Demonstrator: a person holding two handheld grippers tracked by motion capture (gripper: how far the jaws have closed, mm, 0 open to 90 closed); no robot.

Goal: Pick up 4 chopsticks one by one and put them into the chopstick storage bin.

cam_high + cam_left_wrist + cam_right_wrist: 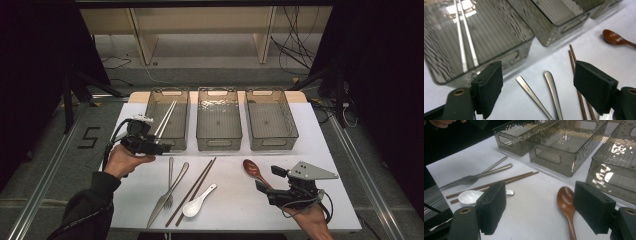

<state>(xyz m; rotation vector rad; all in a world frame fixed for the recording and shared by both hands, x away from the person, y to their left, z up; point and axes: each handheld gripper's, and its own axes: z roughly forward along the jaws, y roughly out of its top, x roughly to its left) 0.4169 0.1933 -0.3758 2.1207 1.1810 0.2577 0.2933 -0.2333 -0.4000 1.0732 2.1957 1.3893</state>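
Note:
Three clear grey bins stand in a row at the back of the white table. The left bin holds a pair of pale chopsticks leaning on its rim. My left gripper hovers by that bin's front corner, jaws open and empty. On the table below it lie a metal fork and knife, brown chopsticks and a white ceramic spoon. My right gripper is open just above the table, beside a brown wooden spoon. That spoon's bowl lies between the open jaws, untouched.
The middle bin and the right bin hold nothing. Beyond the table are a wooden shelf frame and cables on the floor. The table's front edge runs close to both hands.

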